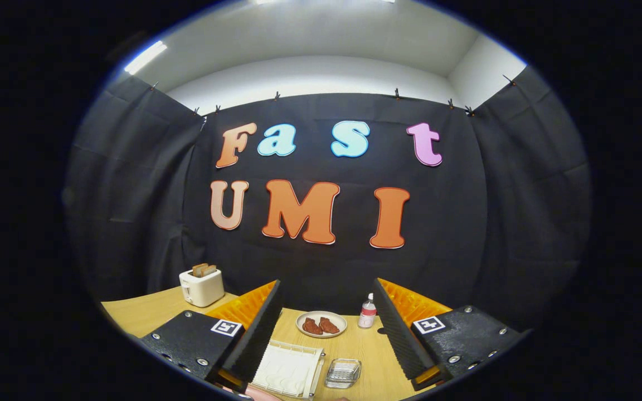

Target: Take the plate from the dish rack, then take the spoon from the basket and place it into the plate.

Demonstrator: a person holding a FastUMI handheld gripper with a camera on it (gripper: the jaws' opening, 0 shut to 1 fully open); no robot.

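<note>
My gripper (326,282) is open and held above the wooden table (365,348), with nothing between its fingers. Low between the fingers stands a white dish rack (290,370) with something white and flat in it; I cannot make out the plate's outline. Right beside the rack sits a small clear basket (343,373), and its contents are too small to tell. Both lie well below the fingertips and near their base.
Beyond the rack, a round plate (321,324) holds two brown pieces of food, with a small bottle (367,312) to its right. A white toaster (201,285) with bread in it stands past the left finger. The black cloth wall closes the back.
</note>
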